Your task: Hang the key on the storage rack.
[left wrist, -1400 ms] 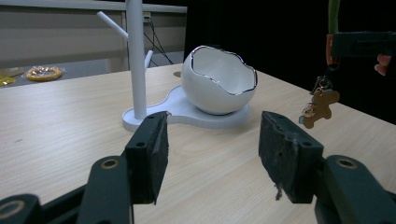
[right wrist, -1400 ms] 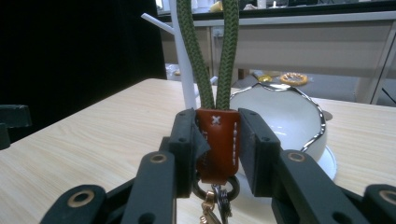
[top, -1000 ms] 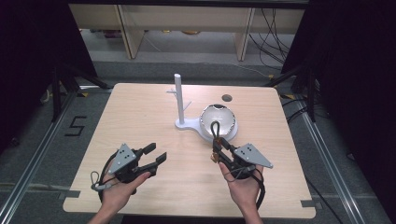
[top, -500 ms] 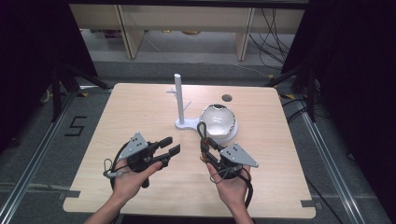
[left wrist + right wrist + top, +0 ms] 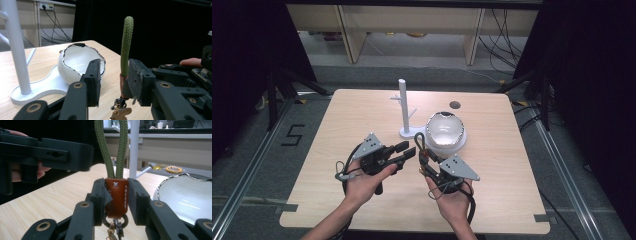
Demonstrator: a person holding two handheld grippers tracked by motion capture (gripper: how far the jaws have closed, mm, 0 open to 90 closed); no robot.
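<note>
In the high view, a wooden table (image 5: 362, 115) carries a white stand (image 5: 405, 107) with an upright post near the middle of its far half. Just right of the stand's foot sits a white bowl (image 5: 445, 131) with a dark wavy rim. The person's two hands come in over the near edge. The left gripper (image 5: 406, 152) points toward the right gripper (image 5: 422, 159), and the two nearly meet in front of the bowl. A key strap (image 5: 419, 145), a green cord loop on a brown leather tab, stands up from the right gripper's tips.

In the left gripper view, the two black jaws stand apart with a gap between them; they have just been closing. The green loop of the key strap (image 5: 126, 45) rises upright just beyond the right-hand jaw, and small metal fittings (image 5: 121, 111) hang below it. The loop is not between the pads, and I cannot tell whether it touches the jaw. The bowl (image 5: 75, 63) and the stand (image 5: 17, 52) lie behind, toward the left.

In the right gripper view, the jaws are clamped on the brown leather tab (image 5: 116, 196), one pad on each side. The green cord (image 5: 113, 147) runs up out of the tab in two strands, and a dark ring hangs under it. The left gripper (image 5: 62, 155) hangs just beside the cord at upper left. The bowl (image 5: 187, 200) sits at right.
</note>
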